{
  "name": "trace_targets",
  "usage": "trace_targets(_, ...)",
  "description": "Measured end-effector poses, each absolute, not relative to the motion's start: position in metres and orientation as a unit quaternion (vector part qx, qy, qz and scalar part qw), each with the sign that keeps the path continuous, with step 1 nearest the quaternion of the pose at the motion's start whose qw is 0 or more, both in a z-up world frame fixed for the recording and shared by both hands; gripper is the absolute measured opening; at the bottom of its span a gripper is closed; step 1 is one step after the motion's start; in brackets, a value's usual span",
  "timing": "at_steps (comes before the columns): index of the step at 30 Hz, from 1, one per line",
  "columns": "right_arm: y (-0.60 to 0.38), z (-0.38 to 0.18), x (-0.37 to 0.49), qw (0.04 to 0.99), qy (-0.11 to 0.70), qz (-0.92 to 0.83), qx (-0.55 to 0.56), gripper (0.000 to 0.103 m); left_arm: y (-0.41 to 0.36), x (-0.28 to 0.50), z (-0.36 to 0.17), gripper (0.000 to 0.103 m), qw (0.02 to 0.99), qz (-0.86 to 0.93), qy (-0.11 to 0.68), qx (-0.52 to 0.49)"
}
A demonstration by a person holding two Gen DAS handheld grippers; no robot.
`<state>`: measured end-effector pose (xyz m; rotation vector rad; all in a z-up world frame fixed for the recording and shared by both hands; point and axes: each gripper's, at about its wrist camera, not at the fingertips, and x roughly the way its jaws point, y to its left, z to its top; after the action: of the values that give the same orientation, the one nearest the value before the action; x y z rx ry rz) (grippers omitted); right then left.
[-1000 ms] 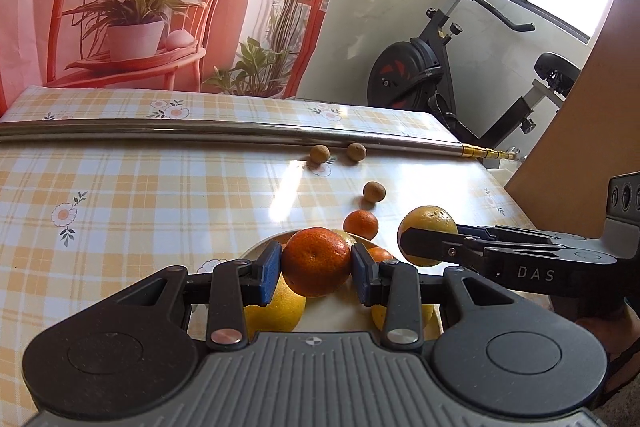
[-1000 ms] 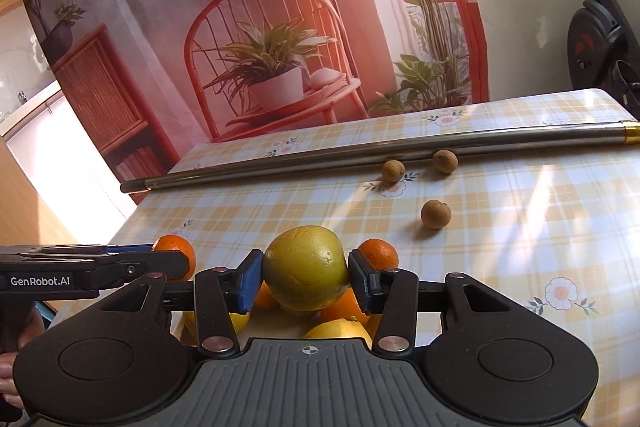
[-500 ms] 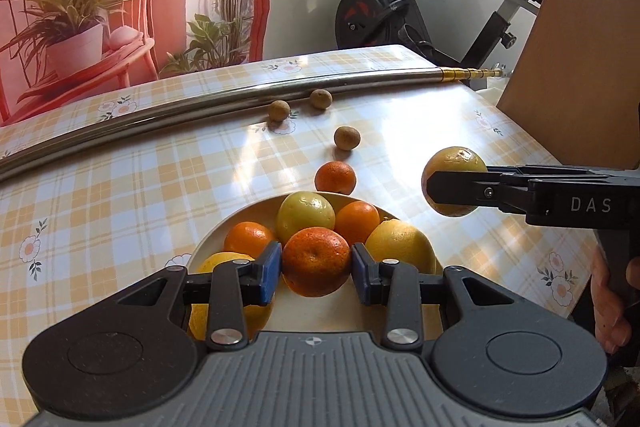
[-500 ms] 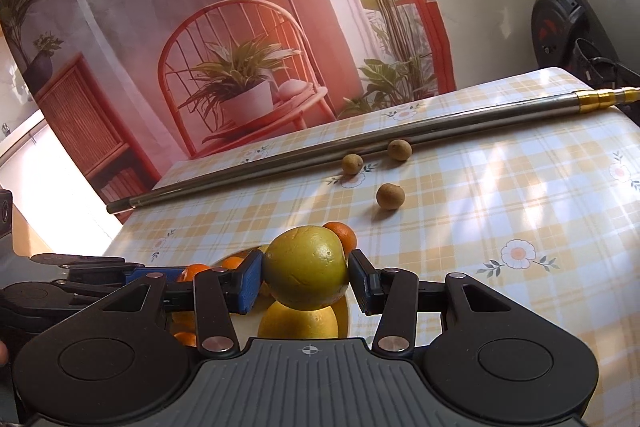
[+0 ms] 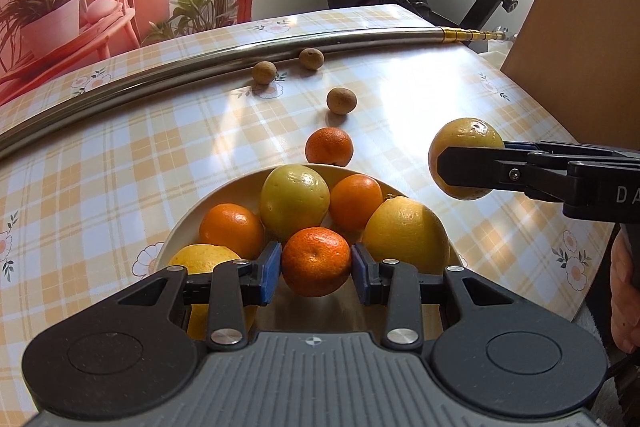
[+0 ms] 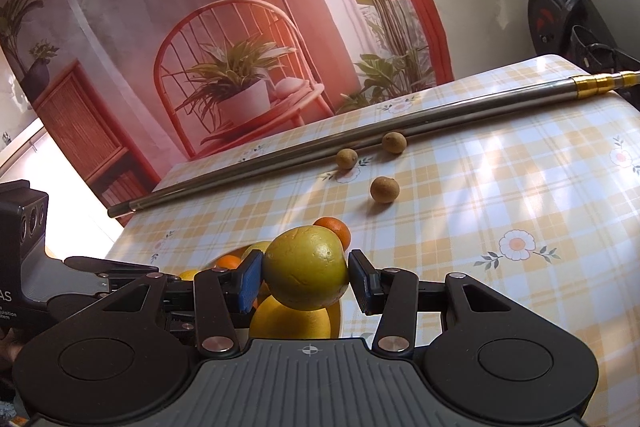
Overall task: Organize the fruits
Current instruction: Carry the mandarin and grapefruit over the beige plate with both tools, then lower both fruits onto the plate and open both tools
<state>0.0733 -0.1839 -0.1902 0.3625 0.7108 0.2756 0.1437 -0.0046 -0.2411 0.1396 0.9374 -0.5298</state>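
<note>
Fruits: left tool (image 5: pixel 316 273) clamps mandarin (image 5: pixel 315 261) over bowl (image 5: pixel 176 227), near side; right tool (image 6: pixel 306 281) grips yellow-green citrus (image 6: pixel 306 273) beside bowl, apparently awaiting placement. Three small brown fruits (image 5: pixel 341 101) far on table (image 5: pixel 100 155).

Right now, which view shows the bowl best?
The left wrist view: the bowl's rim curve and the fruit piled inside it show plainly. In the right wrist view the bowl is mostly hidden behind the held yellow fruit and jaws.
</note>
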Motion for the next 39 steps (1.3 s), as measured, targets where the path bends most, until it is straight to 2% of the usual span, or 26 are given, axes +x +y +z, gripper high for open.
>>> trace_targets(16,-0.181,-0.191,0.074,0.911,0.349,0.137,0.174,0.043,-0.013,0.147,-0.247,0.041,0.850,-0.258,0.451,0.086)
trace_targets(23,-0.179,-0.188,0.073,0.913,0.348,0.137,0.162,0.043,0.008,0.129,-0.227,0.052,0.868,-0.258,0.423,0.037)
trace_targets(27,-0.175,-0.188,0.073,0.912,0.351,0.142,0.158,0.043,0.023,0.116,-0.207,0.064,0.888,-0.240,0.391,0.015)
trace_targets(33,-0.154,-0.183,0.078,0.906,0.370,0.171,0.116,0.043,0.051,0.110,-0.187,0.067,0.913,-0.174,0.368,0.006)
trace_targets(39,-0.110,-0.179,0.082,0.897,0.390,0.206,0.031,0.043,0.081,0.110,-0.184,0.067,0.915,-0.149,0.369,-0.062)
